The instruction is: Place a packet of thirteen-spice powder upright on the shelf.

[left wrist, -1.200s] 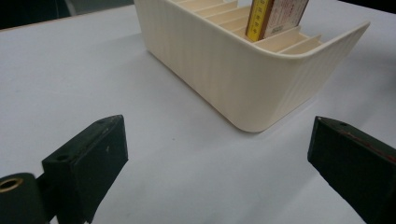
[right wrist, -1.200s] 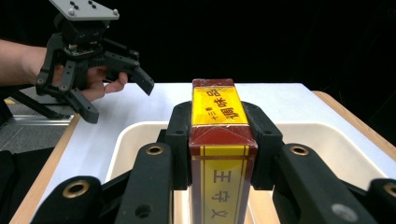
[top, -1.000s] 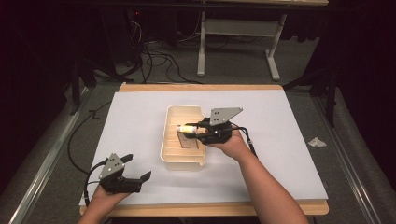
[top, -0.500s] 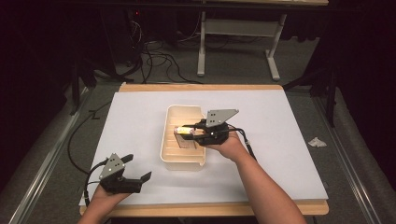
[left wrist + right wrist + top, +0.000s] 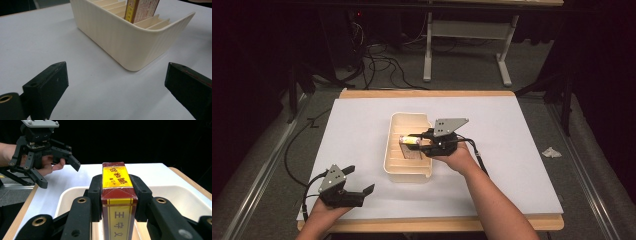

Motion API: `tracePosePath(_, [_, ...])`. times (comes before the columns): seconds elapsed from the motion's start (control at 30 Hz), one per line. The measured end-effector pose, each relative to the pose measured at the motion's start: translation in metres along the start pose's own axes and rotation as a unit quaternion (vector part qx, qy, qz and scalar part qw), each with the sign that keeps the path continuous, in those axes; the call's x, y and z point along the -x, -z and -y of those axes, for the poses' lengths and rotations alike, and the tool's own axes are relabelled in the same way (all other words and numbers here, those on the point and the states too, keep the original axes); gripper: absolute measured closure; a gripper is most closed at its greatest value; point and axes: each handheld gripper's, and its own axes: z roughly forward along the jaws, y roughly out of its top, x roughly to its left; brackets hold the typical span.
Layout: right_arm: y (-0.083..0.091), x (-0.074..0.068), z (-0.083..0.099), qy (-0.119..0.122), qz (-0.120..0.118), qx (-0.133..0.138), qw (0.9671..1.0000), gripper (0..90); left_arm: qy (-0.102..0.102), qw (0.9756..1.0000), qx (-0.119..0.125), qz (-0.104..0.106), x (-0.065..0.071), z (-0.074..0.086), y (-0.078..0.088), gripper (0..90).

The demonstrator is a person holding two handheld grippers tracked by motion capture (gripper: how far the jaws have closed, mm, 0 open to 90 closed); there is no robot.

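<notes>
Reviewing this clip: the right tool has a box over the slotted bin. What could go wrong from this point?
1. The red and yellow box is clamped by the right tool and stands among the dividers of the cream bin; if it lands on a divider, it may tip or jam.
2. The left tool rests open, apart from the bin, so nothing steadies the bin, which could slide on the white sheet.
</notes>
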Motion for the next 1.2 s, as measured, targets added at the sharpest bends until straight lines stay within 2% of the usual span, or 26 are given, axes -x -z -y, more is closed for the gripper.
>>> tracePosePath(0.37, [0.002, -0.001, 0.005, -0.005, 0.010, -0.001, 0.9999, 65.4, 0.003, 1.0000, 0.000, 0.001, 0.001, 0.000, 0.000, 5.5])
tracePosePath(0.43, [0.002, -0.001, 0.005, -0.003, 0.009, -0.003, 0.9999, 65.4, -0.001, 1.0000, -0.003, 0.001, 0.001, 0.001, 0.000, 5.4])
tracePosePath(0.73, [0.000, -0.001, 0.008, -0.003, 0.011, -0.006, 0.9999, 64.6, 0.003, 1.0000, 0.000, 0.001, 0.001, 0.000, -0.001, 5.5])
tracePosePath(0.83, [-0.002, -0.002, 0.010, -0.009, 0.011, -0.009, 0.9999, 64.1, 0.002, 1.0000, -0.003, 0.002, 0.001, 0.001, 0.000, 5.5])
tracePosePath(1.2, [-0.009, -0.003, 0.016, -0.011, 0.014, -0.033, 0.9993, 62.3, 0.004, 1.0000, 0.000, 0.002, 0.001, 0.000, 0.000, 5.6])
